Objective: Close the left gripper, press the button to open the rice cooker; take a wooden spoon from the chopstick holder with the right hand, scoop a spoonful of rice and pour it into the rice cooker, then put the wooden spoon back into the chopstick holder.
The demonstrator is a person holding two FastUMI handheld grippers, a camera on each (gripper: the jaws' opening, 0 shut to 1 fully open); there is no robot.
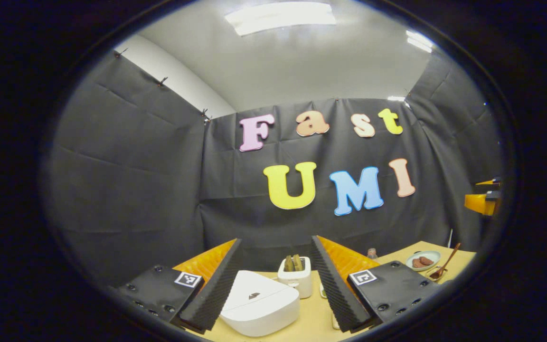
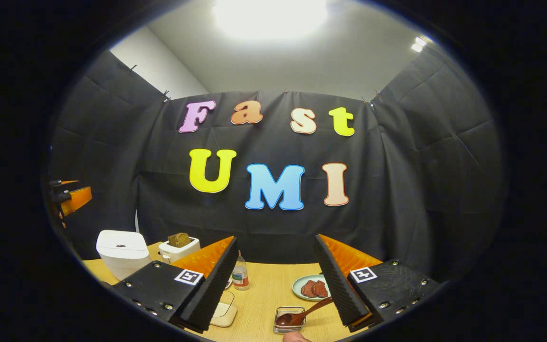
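The white rice cooker [image 1: 259, 304] sits low on the wooden table with its lid down, between and below the fingers of my open left gripper [image 1: 276, 240], which hangs above it. In the right gripper view the cooker [image 2: 121, 251] stands at far left. A wooden spoon [image 2: 302, 314] leans in a small clear holder [image 2: 288, 319] just below my open right gripper [image 2: 276, 238], close to its right finger. Nothing is between either pair of fingers. The spoon [image 1: 444, 263] also appears at far right in the left gripper view.
A white toaster [image 1: 295, 278] holding bread stands behind the cooker. A plate [image 2: 299, 285] of dark meat slices lies beyond the spoon, a small bottle [image 2: 240, 273] to its left, a flat white dish [image 2: 223, 313] near the left finger. The other gripper [image 1: 485, 199] hovers far right.
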